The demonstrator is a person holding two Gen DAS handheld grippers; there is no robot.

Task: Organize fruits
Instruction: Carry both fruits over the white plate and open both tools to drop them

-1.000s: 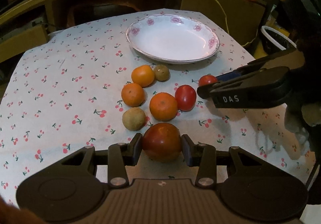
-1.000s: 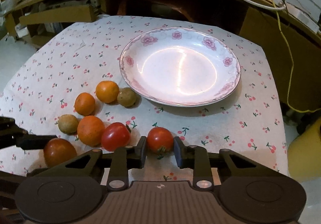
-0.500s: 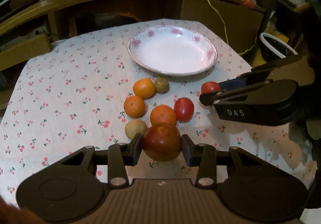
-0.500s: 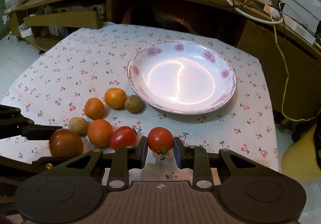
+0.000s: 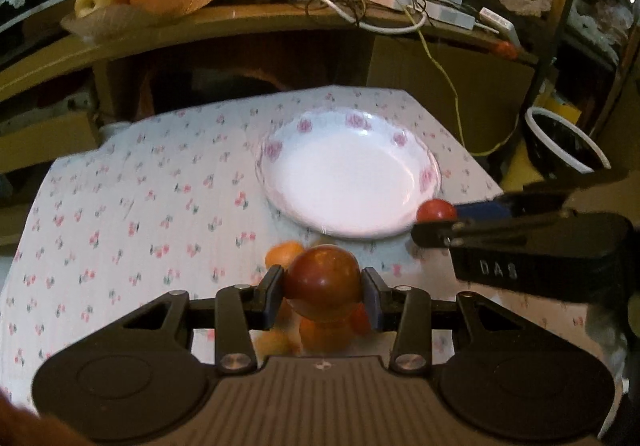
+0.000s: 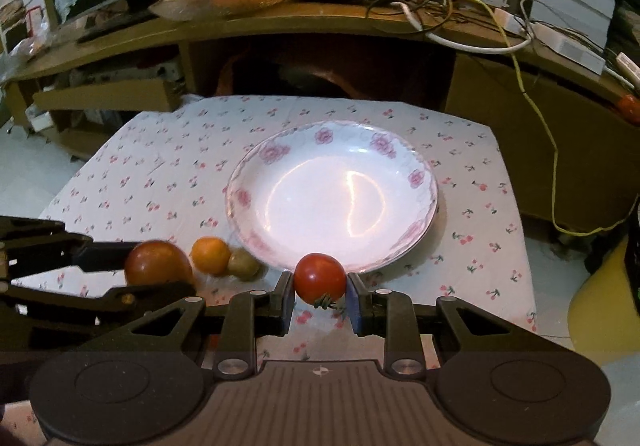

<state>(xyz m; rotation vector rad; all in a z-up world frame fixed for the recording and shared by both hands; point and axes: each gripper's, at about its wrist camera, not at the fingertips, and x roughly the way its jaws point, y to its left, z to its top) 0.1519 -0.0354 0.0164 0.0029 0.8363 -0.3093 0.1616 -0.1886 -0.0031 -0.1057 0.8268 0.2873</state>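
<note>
the counter [image 6: 152,174], covered by a cherry-print cloth, fills the middle of both views. the flowered plate [image 6: 416,180] sits empty at centre frame, the probable destination for the fruit. the left claw [image 5: 323,288] pinches a large dark-red tomato [image 5: 323,280] at lower centre of its view, lifted clear of the cloth so it can travel over the fruit below. the right claw [image 6: 320,292] pinches a small red tomato [image 6: 320,277], stem down, at lower centre of its view, just before the near rim of the plate; whether it overlaps the rim cannot be told. an orange citrus fruit [image 6: 210,255] and a small green-brown fruit [image 6: 243,264] rest touching at the plate's left edge, awaiting transfer. more orange fruit lies partly hidden beneath the left claw.
</note>
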